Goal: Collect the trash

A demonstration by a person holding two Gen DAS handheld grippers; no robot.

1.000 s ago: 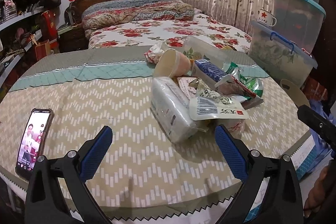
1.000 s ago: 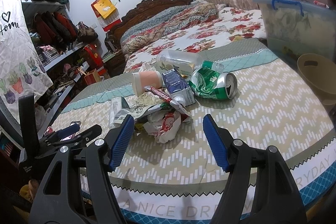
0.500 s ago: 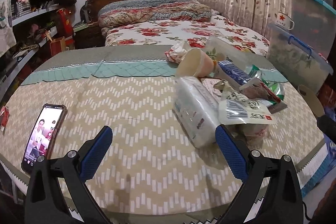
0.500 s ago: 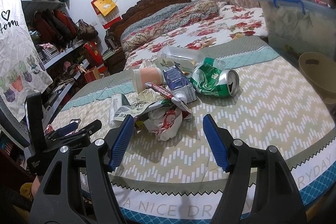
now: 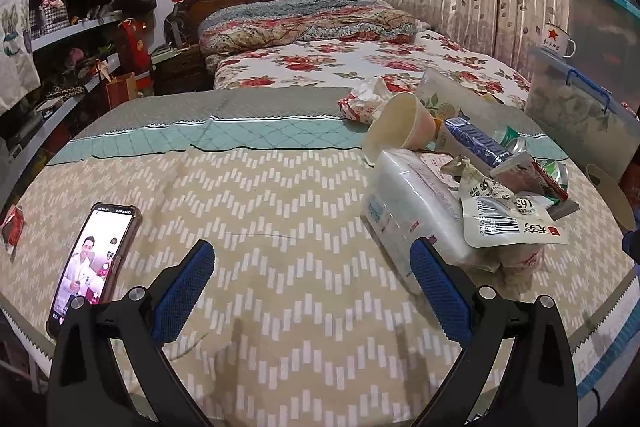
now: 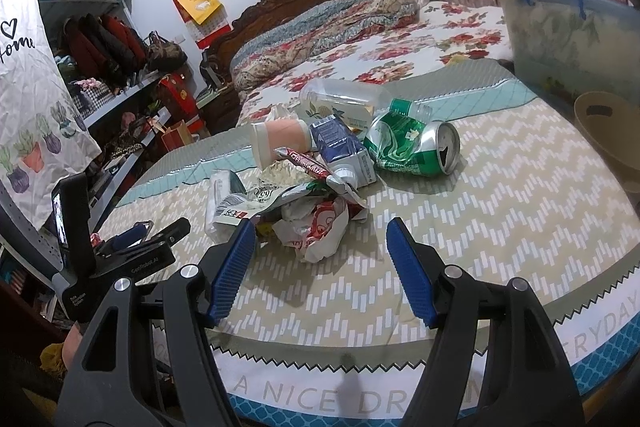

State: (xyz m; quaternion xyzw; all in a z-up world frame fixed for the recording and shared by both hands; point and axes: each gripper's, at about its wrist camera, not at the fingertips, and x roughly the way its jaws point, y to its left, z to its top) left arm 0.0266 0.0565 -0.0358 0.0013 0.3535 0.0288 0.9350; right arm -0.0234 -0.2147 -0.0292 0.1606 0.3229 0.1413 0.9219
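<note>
A heap of trash lies on the round table: a white tissue pack (image 5: 408,203), a paper cup (image 5: 400,125), a blue carton (image 6: 340,147), a crushed green can (image 6: 416,147), a clear bottle (image 6: 340,99), a barcode wrapper (image 5: 504,223) and a crumpled red-white wrapper (image 6: 320,227). My left gripper (image 5: 312,283) is open and empty, left of the tissue pack. My right gripper (image 6: 320,255) is open and empty, just in front of the crumpled wrapper. The left gripper also shows in the right wrist view (image 6: 140,243).
A phone (image 5: 94,263) with a lit screen lies at the table's left edge. A beige bin (image 6: 608,131) stands beyond the right edge, below stacked plastic boxes (image 6: 568,31). A bed (image 5: 340,55) and shelves (image 6: 116,95) are behind.
My left gripper has swung to the left, so the trash heap now sits further right in its view. My right gripper has edged slightly toward the heap.
</note>
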